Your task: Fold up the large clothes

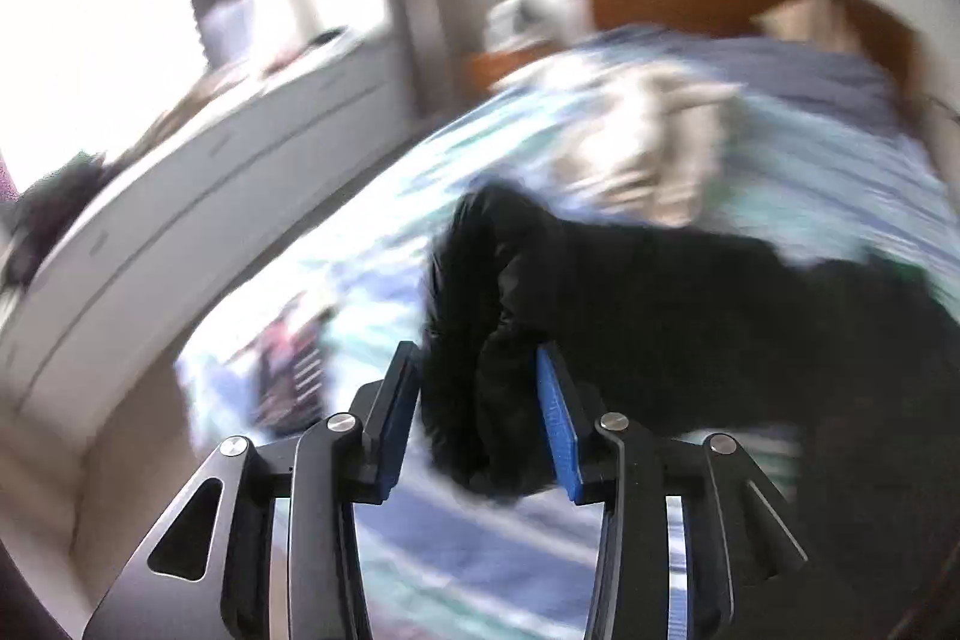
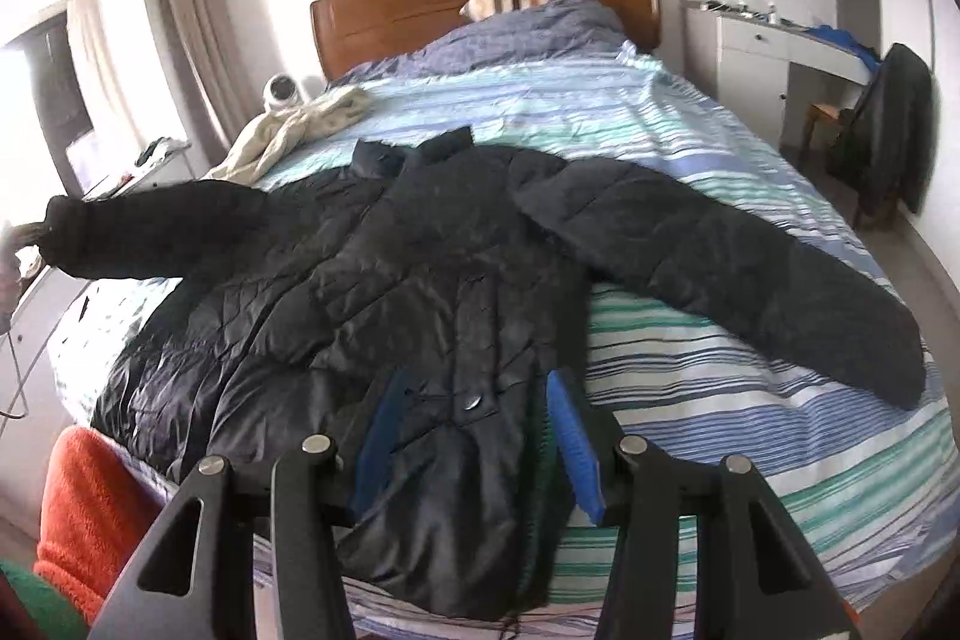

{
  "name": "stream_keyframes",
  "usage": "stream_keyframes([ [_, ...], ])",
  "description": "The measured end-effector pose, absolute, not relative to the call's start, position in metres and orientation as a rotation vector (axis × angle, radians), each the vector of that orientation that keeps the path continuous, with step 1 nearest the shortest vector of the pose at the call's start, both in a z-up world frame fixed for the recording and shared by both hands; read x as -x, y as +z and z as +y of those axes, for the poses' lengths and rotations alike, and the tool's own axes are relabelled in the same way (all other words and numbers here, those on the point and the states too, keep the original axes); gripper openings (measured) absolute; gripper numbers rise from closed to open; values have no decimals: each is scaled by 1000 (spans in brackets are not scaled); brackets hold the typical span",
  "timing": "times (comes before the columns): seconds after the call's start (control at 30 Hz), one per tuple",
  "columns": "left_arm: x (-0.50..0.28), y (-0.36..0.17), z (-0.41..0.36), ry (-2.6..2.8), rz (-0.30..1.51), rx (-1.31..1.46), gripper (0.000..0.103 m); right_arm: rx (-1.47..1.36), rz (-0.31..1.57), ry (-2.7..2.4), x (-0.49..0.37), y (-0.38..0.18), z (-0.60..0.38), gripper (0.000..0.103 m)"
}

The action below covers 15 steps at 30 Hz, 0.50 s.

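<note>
Black puffer coat (image 2: 456, 274) sprawls on the striped bed (image 2: 750, 400); left gripper (image 1: 480, 400) pinches its cuff, right gripper (image 2: 474, 430) probably clamps the hem.

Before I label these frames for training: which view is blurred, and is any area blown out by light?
Left wrist view: heavy motion blur smears the striped bedspread and the black sleeve between the left gripper fingers; the window is blown out white. Right wrist view: sharp, with the black puffer coat crisp, only fisheye bending at the edges.
</note>
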<state>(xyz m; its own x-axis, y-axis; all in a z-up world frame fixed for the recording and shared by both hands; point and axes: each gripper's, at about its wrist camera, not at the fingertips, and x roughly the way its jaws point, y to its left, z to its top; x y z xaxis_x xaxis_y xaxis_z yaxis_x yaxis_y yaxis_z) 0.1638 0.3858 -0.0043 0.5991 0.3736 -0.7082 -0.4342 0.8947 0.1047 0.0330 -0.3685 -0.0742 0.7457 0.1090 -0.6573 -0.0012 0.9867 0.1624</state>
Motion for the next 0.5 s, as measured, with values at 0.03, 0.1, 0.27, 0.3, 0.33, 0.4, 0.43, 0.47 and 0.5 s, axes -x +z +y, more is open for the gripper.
stream_keyframes([
  [0.03, -161, -13, 400, 507, 826, 96, 39, -153, 741, 60, -34, -76, -367, 55],
  [0.1, -149, -26, 415, 552, 853, 134, 39, -151, 761, 51, -33, -79, -368, 66],
  [0.27, -117, -35, 375, 387, 860, 181, 60, -181, 813, 10, -30, -89, -384, 67],
  [0.3, -115, -36, 361, 345, 864, 176, 69, -207, 834, 4, -30, -94, -391, 67],
  [0.33, -113, -38, 341, 285, 874, 162, 72, -224, 848, 5, -31, -97, -394, 67],
  [0.4, -110, -45, 293, 132, 912, 128, 77, -284, 894, 17, -32, -111, -406, 67],
  [0.43, -107, -49, 272, 72, 932, 120, 79, -316, 920, 25, -33, -119, -411, 67],
  [0.47, -108, -56, 248, -4, 961, 118, 83, -335, 936, 33, -34, -124, -412, 67],
  [0.5, -112, -64, 232, -63, 990, 125, 86, -369, 949, 50, -35, -132, -415, 67],
])
